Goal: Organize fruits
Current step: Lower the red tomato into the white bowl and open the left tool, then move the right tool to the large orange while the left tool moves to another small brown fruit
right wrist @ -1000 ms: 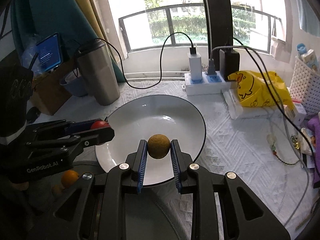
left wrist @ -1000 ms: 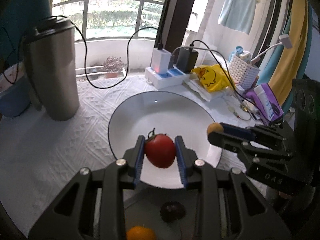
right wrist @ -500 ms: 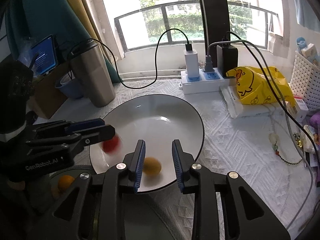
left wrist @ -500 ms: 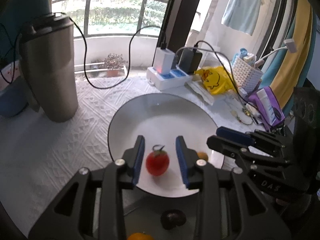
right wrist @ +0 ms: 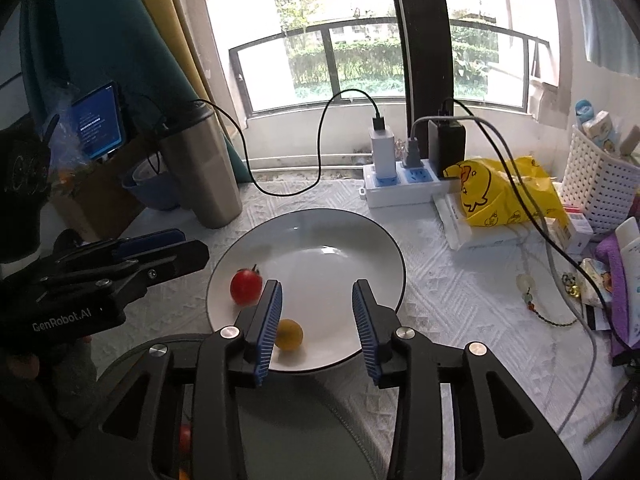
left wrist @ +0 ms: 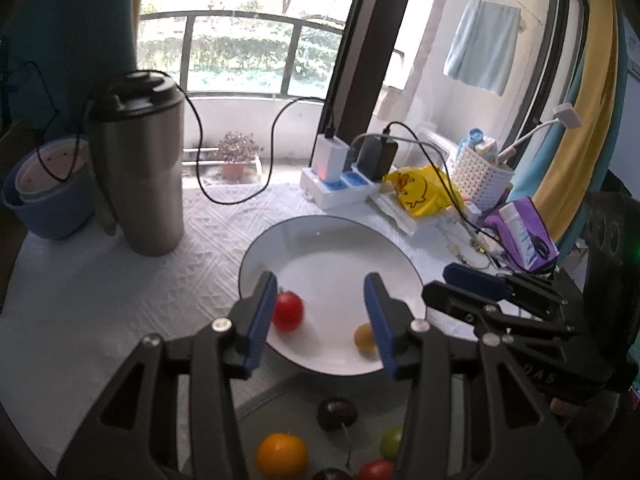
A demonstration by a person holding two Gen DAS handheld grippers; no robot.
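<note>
Red tomato [left wrist: 287,311], yellow-brown fruit [left wrist: 364,336], white plate [left wrist: 332,248]

Left gripper [left wrist: 320,314]: tilted downward, jaws parted and just been opening, nothing clamped between the blue pads. Right gripper [right wrist: 316,320]: same downward tilt, jaws likewise parted after opening, pads gripping nothing. The two grippers sit side by side, near each other, fingers angled inward. A fingertip shows under the left gripper's body.

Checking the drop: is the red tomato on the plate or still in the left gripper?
On the plate. The tomato lies apart from the left gripper, whose jaws have just been opening and hold nothing.
</note>
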